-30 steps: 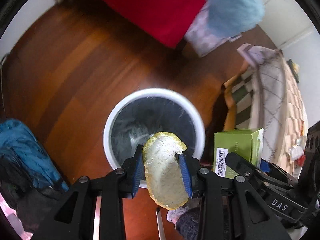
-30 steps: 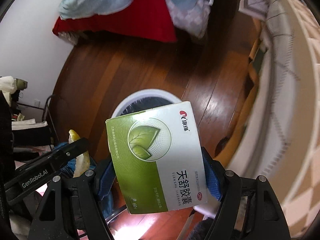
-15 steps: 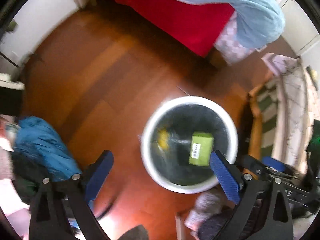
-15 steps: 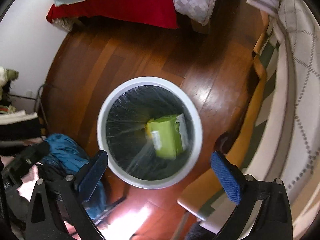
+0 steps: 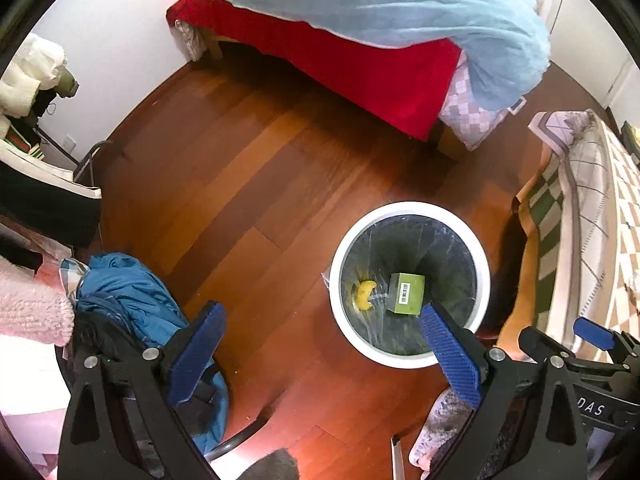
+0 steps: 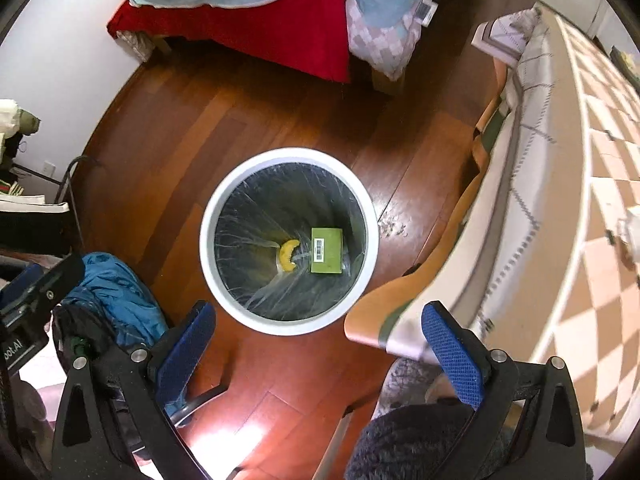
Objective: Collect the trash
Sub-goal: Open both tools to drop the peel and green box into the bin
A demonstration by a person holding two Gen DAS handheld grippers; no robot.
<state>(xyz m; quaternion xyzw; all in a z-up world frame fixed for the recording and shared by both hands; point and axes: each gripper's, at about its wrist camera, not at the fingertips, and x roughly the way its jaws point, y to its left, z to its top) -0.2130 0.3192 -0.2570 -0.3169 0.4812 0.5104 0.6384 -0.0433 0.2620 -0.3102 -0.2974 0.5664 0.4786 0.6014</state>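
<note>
A white round trash bin with a dark liner stands on the wooden floor. At its bottom lie a green medicine box and a yellow peel. My left gripper hangs open above the floor, its right pad over the bin's near rim. My right gripper is open too, high above the bin's near edge. Neither holds anything. Part of the right gripper shows at the lower right of the left wrist view.
A bed with a red sheet and light blue duvet lies beyond the bin. A blue jacket is heaped at left. A checked blanket and furniture edge run along the right.
Both grippers opened and rose. The peel left my left gripper and the green box left my right; both now lie in the bin.
</note>
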